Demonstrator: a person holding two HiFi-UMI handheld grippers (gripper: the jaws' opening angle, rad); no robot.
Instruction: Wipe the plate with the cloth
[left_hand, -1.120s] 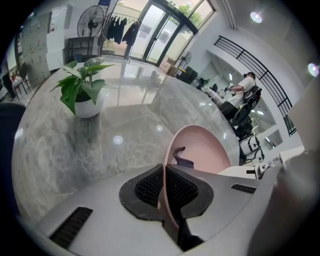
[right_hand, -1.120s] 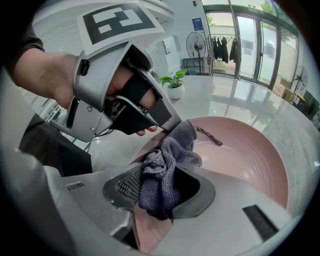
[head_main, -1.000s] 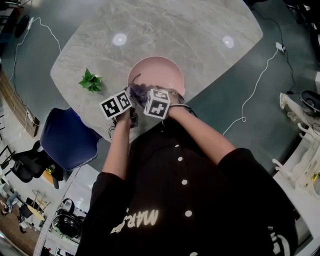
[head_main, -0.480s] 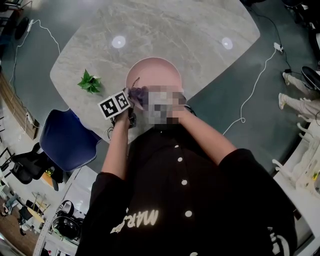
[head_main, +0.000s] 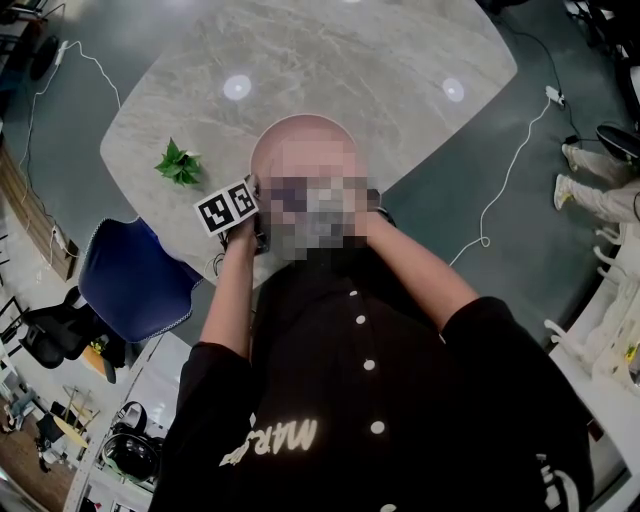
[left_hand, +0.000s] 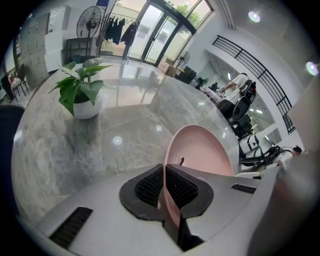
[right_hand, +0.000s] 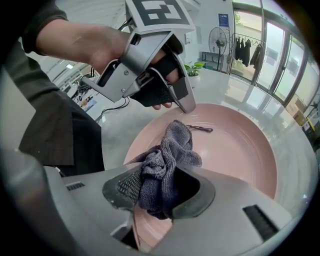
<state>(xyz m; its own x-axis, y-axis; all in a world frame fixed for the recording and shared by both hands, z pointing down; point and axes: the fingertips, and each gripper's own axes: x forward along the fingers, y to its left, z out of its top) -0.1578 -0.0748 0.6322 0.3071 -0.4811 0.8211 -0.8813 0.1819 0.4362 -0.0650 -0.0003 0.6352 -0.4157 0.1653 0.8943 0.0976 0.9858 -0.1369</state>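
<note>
A grey, marble-patterned table (head_main: 350, 60) with rounded corners has a glossy top (two ceiling lights show in it as bright spots). A pink plate (left_hand: 202, 147) sits near the edge closest to the person. A small leafy potted plant (head_main: 180, 165) in a white pot stands well apart to the plate's left.

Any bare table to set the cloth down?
Free: marble table beyond the pink plate, plus the strip between potted plant and plate. Crowded: near edge, left gripper clamping the rim, right gripper holding the cloth.
</note>
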